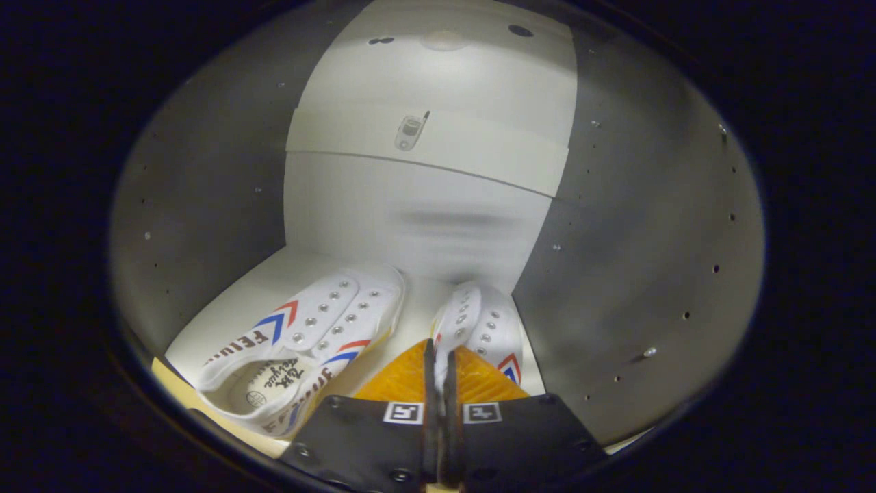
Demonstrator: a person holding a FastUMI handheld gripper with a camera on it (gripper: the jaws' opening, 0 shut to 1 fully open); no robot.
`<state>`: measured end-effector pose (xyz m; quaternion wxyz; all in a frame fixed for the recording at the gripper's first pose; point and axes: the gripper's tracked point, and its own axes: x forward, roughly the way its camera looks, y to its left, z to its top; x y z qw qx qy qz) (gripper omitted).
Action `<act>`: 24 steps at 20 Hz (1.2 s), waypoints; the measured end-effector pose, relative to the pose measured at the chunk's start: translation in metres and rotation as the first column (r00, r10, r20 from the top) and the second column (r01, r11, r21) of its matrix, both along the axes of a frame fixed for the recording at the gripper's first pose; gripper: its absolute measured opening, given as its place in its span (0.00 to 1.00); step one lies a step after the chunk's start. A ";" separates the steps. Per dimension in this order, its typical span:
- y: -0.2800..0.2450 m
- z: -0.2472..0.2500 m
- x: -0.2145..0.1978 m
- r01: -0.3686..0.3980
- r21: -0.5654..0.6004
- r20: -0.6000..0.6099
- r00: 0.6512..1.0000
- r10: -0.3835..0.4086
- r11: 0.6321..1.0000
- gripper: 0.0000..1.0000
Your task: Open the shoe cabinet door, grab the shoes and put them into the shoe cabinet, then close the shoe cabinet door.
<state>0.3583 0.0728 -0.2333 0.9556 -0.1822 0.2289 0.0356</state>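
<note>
The tool (441, 373) is inside the shoe cabinet (205, 205), pinching the edge of the right shoe (482, 322) tight. The left shoe (308, 342) sits beside it on the cabinet floor. Next, I think, it should let go and back out.

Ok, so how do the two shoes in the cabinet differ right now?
The left shoe lies free on the cabinet floor, clear of the fingers; the right shoe has its edge pinched between the gripper's nearly closed fingers. The left shoe is tipped so that its printed insole shows; the right shoe shows mainly its eyelets, its rear hidden behind the fingers. Both are white lace-less sneakers with red and blue chevrons, toes toward the back wall.
</note>
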 end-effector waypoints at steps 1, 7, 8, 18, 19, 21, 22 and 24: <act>0.000 0.001 -0.001 0.007 0.003 0.002 1.000 -0.007 1.000 0.12; -0.011 0.016 -0.013 0.060 0.046 0.049 0.997 -0.063 0.997 0.33; -0.013 0.023 -0.015 0.067 0.052 0.064 0.995 -0.070 0.996 0.34; 0.026 0.114 -0.093 0.024 0.186 0.254 0.965 -0.072 0.982 0.64; 0.033 0.124 -0.109 0.016 0.199 0.273 0.959 -0.071 0.980 0.68; 0.044 0.139 -0.144 0.005 0.225 0.305 0.949 -0.075 0.974 0.75; 0.047 0.145 -0.162 0.006 0.239 0.317 0.945 -0.083 0.971 0.79; 0.053 0.158 -0.202 0.011 0.268 0.339 0.935 -0.105 0.963 0.85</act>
